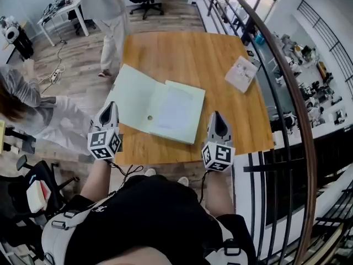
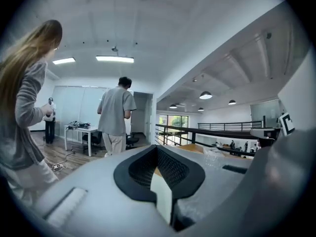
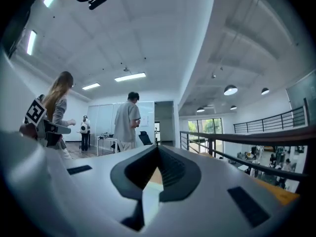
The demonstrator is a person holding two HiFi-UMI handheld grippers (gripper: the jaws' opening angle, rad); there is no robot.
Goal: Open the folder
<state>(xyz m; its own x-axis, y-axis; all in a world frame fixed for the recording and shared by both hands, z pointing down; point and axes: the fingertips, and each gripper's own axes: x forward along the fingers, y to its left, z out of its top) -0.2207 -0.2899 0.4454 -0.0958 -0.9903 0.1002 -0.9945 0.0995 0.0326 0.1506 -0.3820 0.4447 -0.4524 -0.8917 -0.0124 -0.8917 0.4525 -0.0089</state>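
The pale green folder (image 1: 138,95) lies open on the wooden table (image 1: 193,54), with a white sheet (image 1: 176,110) on its right half. Both grippers hang in the air above the table's near edge, clear of the folder. My left gripper (image 1: 109,106) is over the folder's near left corner. My right gripper (image 1: 216,116) is just past its near right corner. In the left gripper view the left gripper (image 2: 157,148) has its jaws together with nothing between them. The right gripper (image 3: 158,147) looks the same in its own view. Both point out level across the room.
A white plastic-wrapped packet (image 1: 241,73) lies at the table's far right. One person (image 1: 105,10) stands at the far left corner, and another (image 1: 33,112) is close by on the left. A dark railing (image 1: 287,93) runs along the table's right side.
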